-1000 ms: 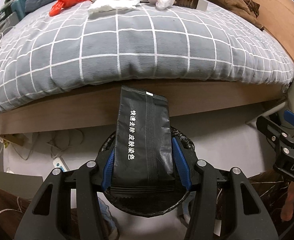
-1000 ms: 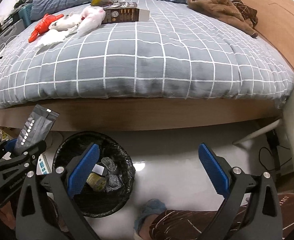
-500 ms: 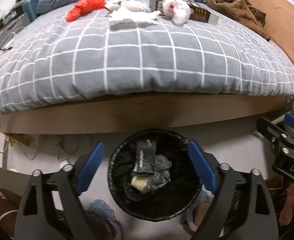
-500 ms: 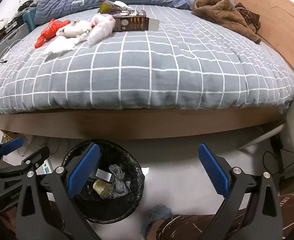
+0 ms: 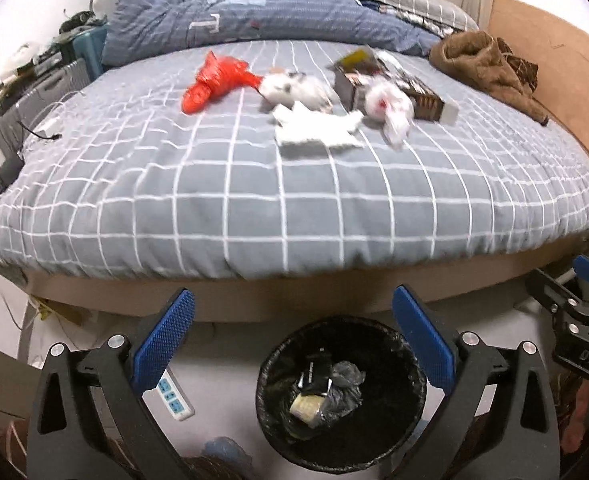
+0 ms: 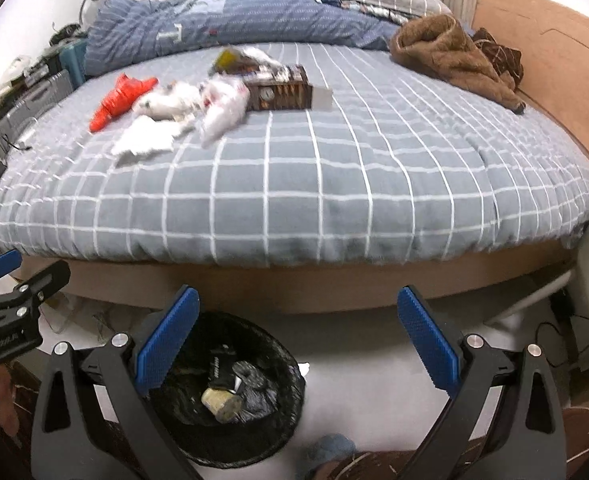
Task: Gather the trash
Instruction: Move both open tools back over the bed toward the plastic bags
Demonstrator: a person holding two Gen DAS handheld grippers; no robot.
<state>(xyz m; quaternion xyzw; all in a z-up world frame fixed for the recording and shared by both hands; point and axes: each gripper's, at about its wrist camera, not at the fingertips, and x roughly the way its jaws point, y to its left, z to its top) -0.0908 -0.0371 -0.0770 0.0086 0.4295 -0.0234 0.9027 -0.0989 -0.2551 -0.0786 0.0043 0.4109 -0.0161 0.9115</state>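
A black-lined trash bin [image 5: 374, 322] stands on the floor by the bed, and a black pouch [image 5: 314, 374] lies inside it with other scraps. My left gripper [image 5: 292, 292] hovers above the bin, its jaws opening wide with nothing between them. My right gripper [image 6: 298, 290] is open and empty, just right of the bin [image 6: 266, 332]. On the grey checked bedspread lie a red bag [image 5: 214, 82], white tissue [image 5: 314, 128], a white plastic bag [image 5: 388, 106] and a brown box [image 5: 410, 92].
A brown garment [image 5: 486, 64] lies at the bed's far right by the wooden panel. A blue duvet is heaped at the head. A white power strip [image 5: 172, 394] and cables lie on the floor left of the bin. A person's leg shows at the bottom.
The left gripper opened and let go of the black pouch, which dropped into the bin. Both grippers rose and tipped up, so more of the bed shows.
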